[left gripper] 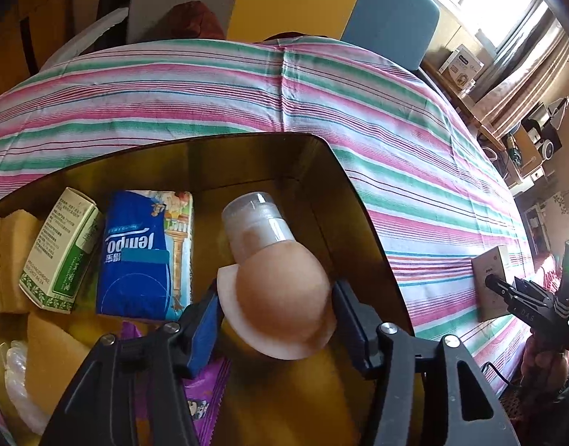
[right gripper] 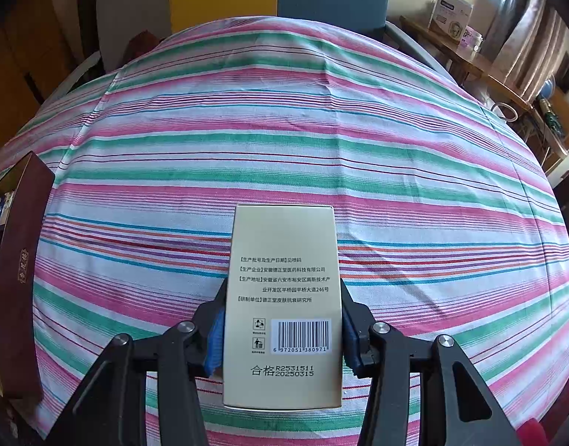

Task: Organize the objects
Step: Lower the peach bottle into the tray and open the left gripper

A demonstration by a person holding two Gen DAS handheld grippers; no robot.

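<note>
Left wrist view: left gripper (left gripper: 277,319) parted around the tan round-bodied clear-capped bottle (left gripper: 275,278) over the gold-lined storage box (left gripper: 362,223), while right gripper (right gripper: 282,334) clamps the pale gold cardboard carton (right gripper: 282,308), apparently next to go into that box.

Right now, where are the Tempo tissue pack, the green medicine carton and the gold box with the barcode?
Tempo tissue pack (left gripper: 143,256): left wrist view, on its blue front.
Green medicine carton (left gripper: 57,256): left wrist view, on its printed side.
Gold box (right gripper: 284,238): right wrist view, on its blank upper face.
</note>
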